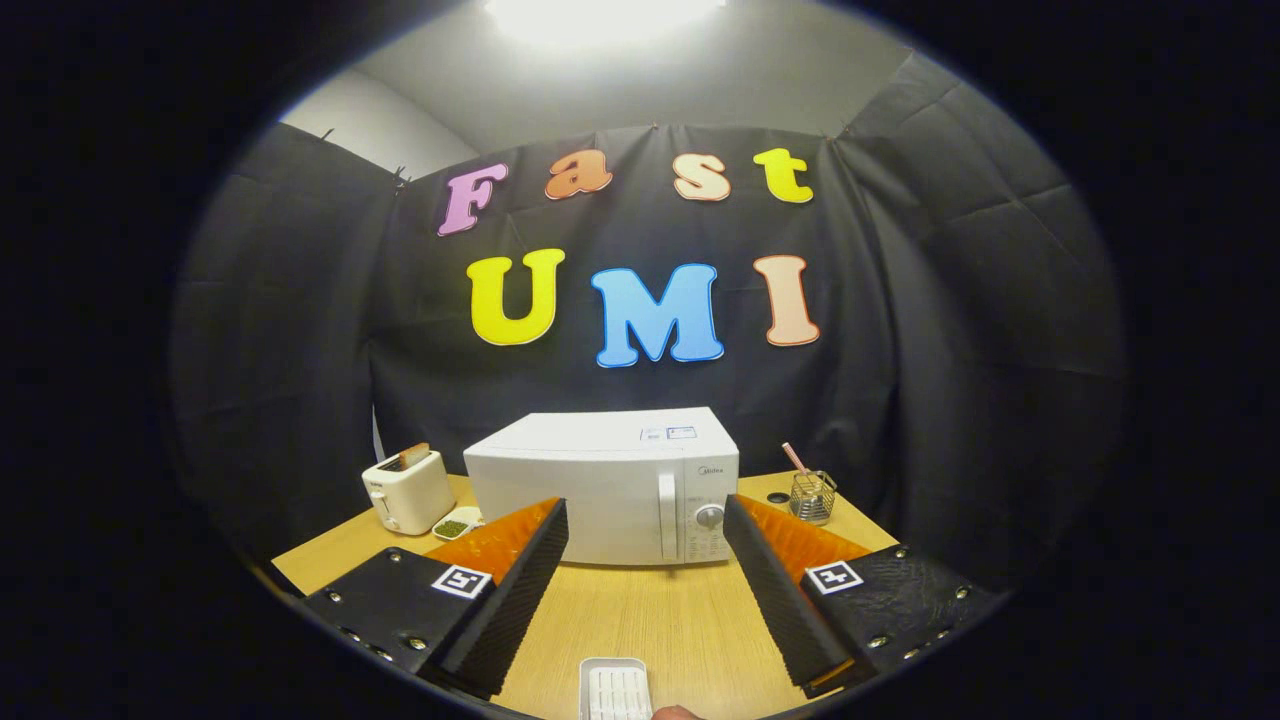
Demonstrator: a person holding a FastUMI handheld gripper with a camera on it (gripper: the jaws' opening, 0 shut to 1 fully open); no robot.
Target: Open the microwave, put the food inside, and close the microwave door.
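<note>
A white microwave point(605, 487) stands at the back of the wooden table point(650, 620), its door shut, with a vertical handle point(667, 515) and a round knob point(709, 516) on its right side. My gripper point(645, 520) is open, with nothing between its fingers; the microwave lies beyond the fingertips. A small white dish holding green food point(455, 525) sits left of the microwave, beside the left finger. A white ridged tray point(615, 690) lies on the table close below, between the fingers.
A cream toaster point(407, 488) with a slice in it stands at the back left. A wire cup point(812, 495) holding a pink stick stands right of the microwave. Black cloth walls close in the table on three sides.
</note>
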